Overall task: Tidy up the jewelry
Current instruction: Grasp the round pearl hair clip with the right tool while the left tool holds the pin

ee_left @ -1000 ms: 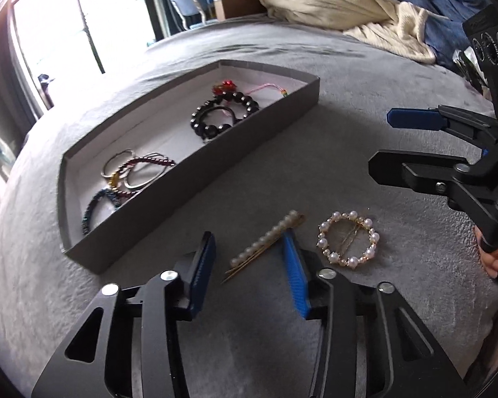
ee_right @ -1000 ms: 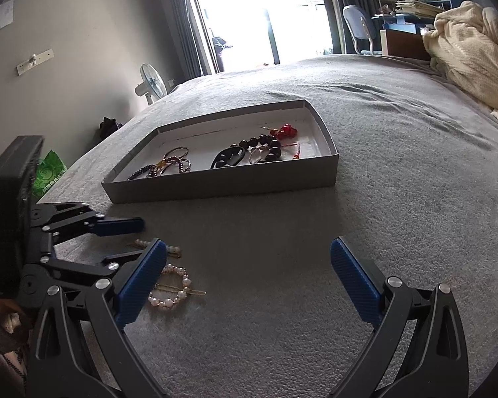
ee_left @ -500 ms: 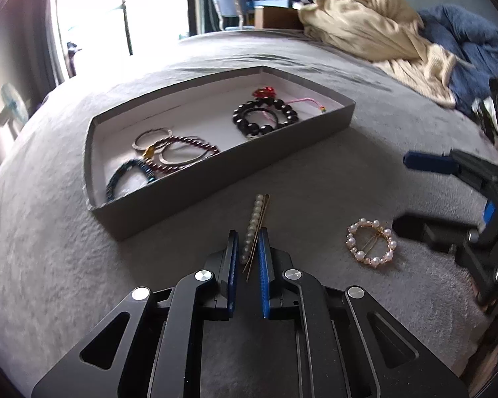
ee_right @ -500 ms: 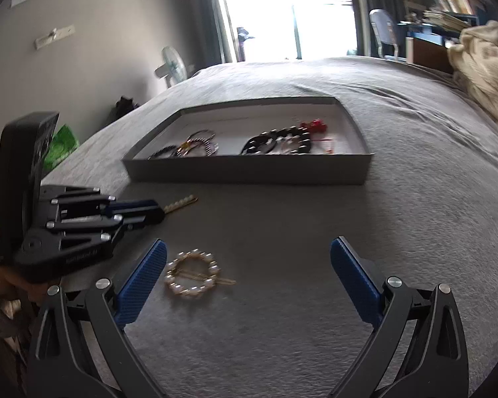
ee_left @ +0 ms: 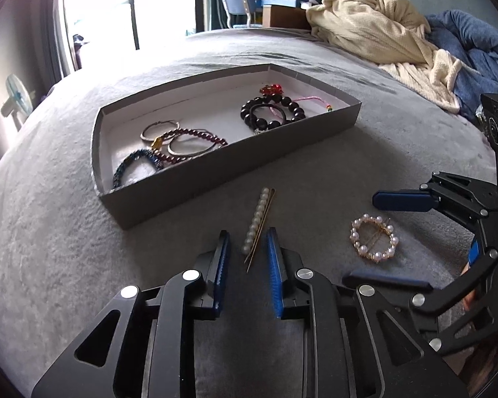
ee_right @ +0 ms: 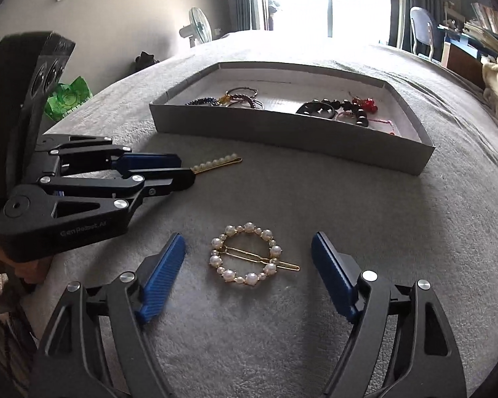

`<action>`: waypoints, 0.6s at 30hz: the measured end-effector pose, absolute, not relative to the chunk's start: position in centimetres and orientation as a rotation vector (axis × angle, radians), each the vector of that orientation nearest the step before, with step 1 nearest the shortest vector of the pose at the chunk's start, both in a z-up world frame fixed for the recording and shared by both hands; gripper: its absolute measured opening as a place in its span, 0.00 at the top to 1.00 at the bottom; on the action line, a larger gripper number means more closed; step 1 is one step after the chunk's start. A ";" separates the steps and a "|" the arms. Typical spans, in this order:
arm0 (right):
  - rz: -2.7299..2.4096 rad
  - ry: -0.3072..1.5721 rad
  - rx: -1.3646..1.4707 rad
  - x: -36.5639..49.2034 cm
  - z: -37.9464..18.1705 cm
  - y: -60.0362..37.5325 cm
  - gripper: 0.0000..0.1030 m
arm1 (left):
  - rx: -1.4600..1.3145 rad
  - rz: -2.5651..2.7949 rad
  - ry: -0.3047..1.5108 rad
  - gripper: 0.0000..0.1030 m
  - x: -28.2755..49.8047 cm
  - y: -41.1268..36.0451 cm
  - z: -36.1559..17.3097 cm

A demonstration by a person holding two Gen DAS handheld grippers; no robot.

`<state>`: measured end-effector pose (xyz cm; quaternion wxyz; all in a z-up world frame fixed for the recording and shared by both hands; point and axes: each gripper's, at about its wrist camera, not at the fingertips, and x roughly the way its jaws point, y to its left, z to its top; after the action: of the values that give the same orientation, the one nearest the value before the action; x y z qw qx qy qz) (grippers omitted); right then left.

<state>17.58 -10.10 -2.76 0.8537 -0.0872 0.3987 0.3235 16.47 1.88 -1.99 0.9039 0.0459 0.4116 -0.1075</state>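
A straight pearl hairpin (ee_left: 258, 222) lies on the grey bed cover in front of the grey jewelry box (ee_left: 235, 169). My left gripper (ee_left: 247, 252) is partly open, its blue pads either side of the pin's near end without touching it; it also shows in the right wrist view (ee_right: 179, 169), next to the pin (ee_right: 217, 162). A round pearl hair clip (ee_right: 245, 253) lies between the wide-open fingers of my right gripper (ee_right: 249, 255). The clip (ee_left: 373, 240) and the right gripper (ee_left: 391, 232) show in the left wrist view. The box (ee_right: 292, 132) holds several bracelets.
A cream blanket (ee_left: 375, 30) and a blue blanket (ee_left: 474, 56) are heaped at the far right of the bed. A green bag (ee_right: 68, 98) and a fan (ee_right: 199, 30) stand beyond the bed's left edge. A chair (ee_left: 237, 5) stands by the window.
My left gripper closed around the pearl hairpin half a second ago and has now opened a little. My right gripper moved forward so the round clip lies between its open fingers.
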 end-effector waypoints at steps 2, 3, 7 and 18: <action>0.676 0.847 -0.170 17.8 -2.9 -10.3 0.26 | 0.106 -0.226 0.858 0.76 17.0 1.6 -2.1; 0.675 0.850 -0.165 17.9 -2.9 -10.3 0.29 | 0.113 -0.228 0.863 0.76 17.3 1.5 -2.1; 0.669 0.849 -0.149 18.0 -2.9 -10.7 0.40 | 0.126 -0.236 0.878 0.77 17.8 1.1 -2.4; 0.663 0.810 -0.119 17.7 -2.3 -11.4 0.52 | 0.100 -0.251 0.822 0.92 16.1 1.5 -1.7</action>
<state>17.71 -11.45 -2.30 0.8644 -0.0567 0.3864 0.3165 16.10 1.48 -1.75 0.9078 0.0485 0.3984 -0.1215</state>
